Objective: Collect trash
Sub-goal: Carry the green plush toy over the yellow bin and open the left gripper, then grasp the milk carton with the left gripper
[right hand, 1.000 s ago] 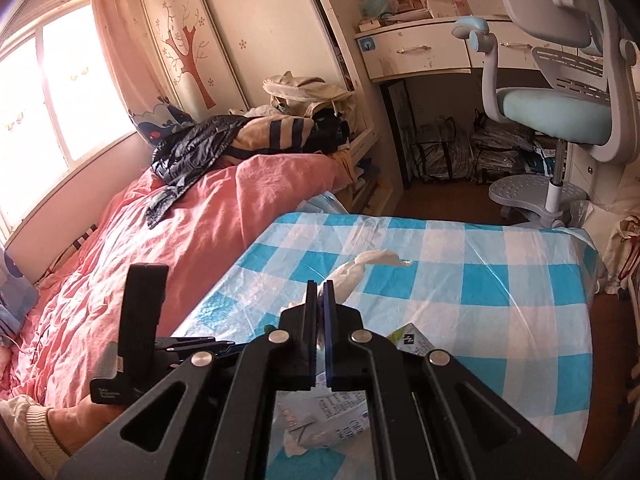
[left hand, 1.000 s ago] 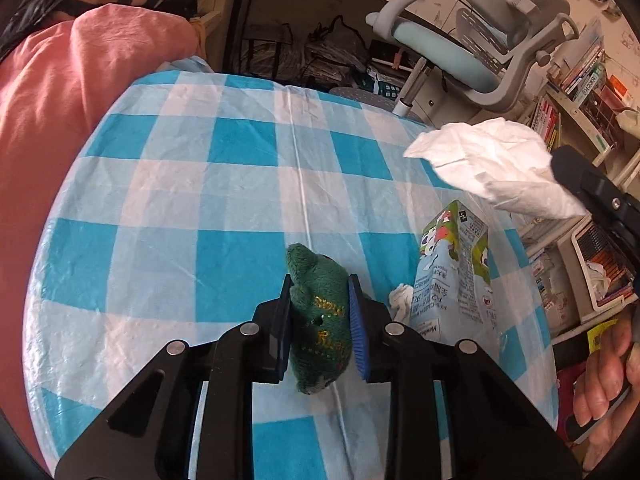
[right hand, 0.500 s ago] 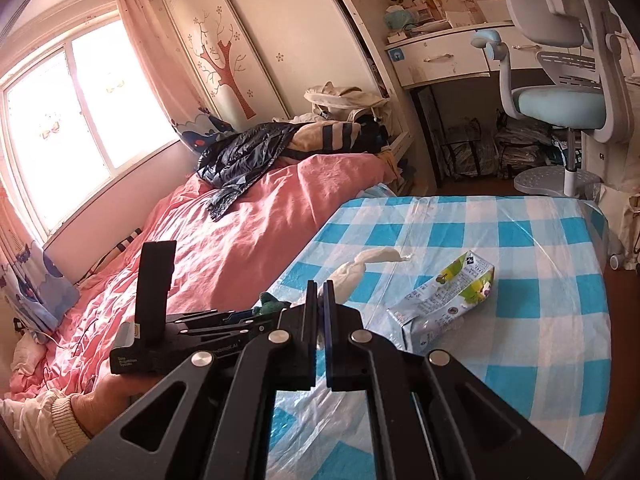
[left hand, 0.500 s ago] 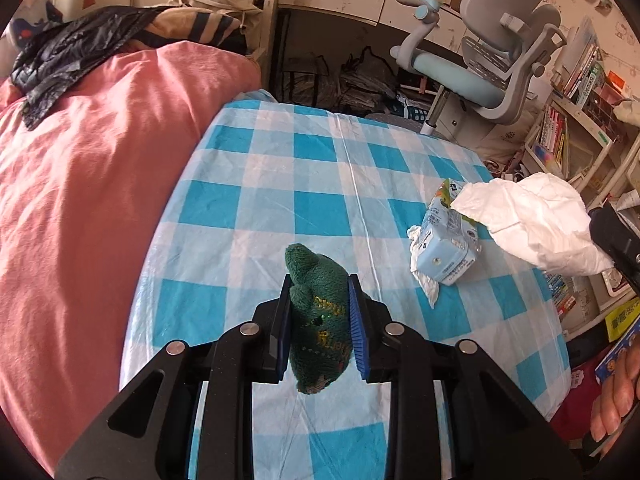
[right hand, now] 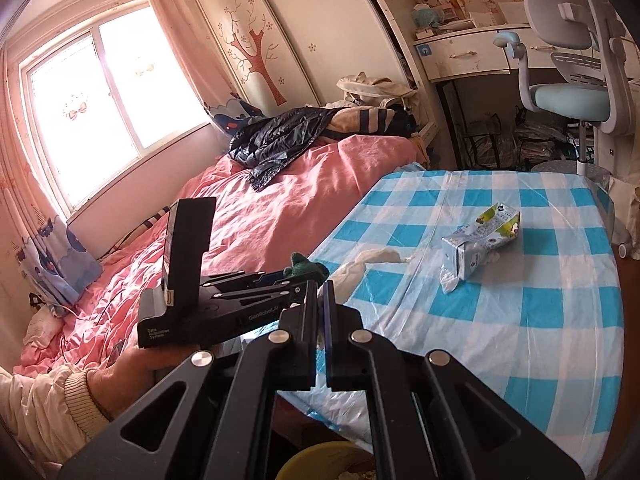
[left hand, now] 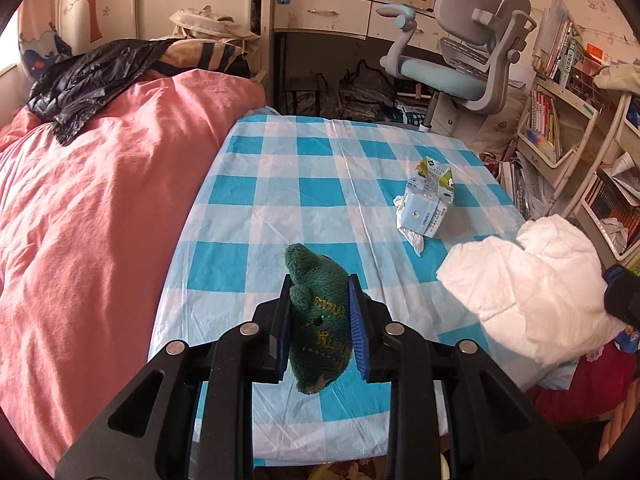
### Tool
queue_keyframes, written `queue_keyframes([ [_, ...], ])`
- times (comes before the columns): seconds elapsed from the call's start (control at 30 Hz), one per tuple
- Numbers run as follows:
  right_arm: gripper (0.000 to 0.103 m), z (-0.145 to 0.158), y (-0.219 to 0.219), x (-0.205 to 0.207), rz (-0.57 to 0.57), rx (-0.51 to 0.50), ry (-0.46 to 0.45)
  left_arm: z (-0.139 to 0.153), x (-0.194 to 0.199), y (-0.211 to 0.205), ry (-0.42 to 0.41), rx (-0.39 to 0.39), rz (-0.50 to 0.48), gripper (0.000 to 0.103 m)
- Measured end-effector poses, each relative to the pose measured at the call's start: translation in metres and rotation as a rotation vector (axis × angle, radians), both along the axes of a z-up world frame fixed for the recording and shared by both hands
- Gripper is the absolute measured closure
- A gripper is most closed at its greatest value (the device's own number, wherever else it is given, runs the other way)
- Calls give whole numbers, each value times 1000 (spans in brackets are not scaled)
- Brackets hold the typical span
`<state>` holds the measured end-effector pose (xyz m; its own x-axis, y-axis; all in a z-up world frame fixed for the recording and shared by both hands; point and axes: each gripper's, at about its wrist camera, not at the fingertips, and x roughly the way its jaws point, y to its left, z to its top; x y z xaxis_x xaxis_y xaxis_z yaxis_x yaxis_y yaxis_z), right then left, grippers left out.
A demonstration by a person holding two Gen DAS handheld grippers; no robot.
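Observation:
My left gripper (left hand: 318, 292) is shut on a small green knitted toy (left hand: 318, 320) with yellow lettering, held above the near part of the blue-checked table (left hand: 304, 184). My right gripper (right hand: 322, 292) is shut on a crumpled white tissue (right hand: 360, 266) that trails forward from its pads. In the left wrist view the same tissue (left hand: 528, 284) hangs large at the right. A crushed milk carton (left hand: 428, 204) lies on its side on the cloth with a scrap of tissue under it. The right wrist view shows the carton (right hand: 480, 240) further out on the table.
A pink bed (left hand: 92, 208) with a dark jacket (left hand: 84, 76) runs along the table's left side. A grey swivel chair (left hand: 460, 68) and a desk stand behind, cluttered shelves (left hand: 568, 136) to the right. A yellow bin rim (right hand: 320, 460) shows below the table's near edge.
Both grippers have drawn back from the table toward its near edge, keeping the toy and the tissue. The carton now lies farther away in both views.

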<state>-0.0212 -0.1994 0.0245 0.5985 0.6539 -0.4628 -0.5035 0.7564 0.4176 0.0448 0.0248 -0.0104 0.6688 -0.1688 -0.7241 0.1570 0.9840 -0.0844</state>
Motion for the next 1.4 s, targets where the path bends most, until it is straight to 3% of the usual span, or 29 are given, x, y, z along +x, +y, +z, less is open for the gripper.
queue_keyframes([
  [0.17,100,-13,18,-28,68,-32,48,-5,-28,3,18,0,-11,79],
  [0.57,98,-91,61,-76,232,-243,292,-36,-94,-2,137,-30,-51,79],
  [0.67,81,-104,58,-77,224,-280,332,-44,-104,-4,162,-18,-57,79],
  [0.7,62,-106,54,-77,200,-285,335,-46,-106,-4,171,-15,-57,79],
  [0.77,46,-104,44,-77,148,-284,313,-53,-113,-4,199,-9,-57,79],
  [0.9,41,-101,18,-71,30,-236,294,-71,-124,-12,301,7,-107,77],
  [0.97,39,-100,5,-68,-31,-209,288,-78,-128,-19,328,35,-131,66],
  [1.07,32,-95,-6,-69,-97,-172,265,-77,-134,-26,296,64,-142,49],
  [1.17,30,-92,-10,-66,-128,-160,243,-71,-136,-25,252,72,-128,38],
  [1.4,21,-89,-7,-60,-149,-188,218,-65,-128,-9,228,33,-48,31],
])
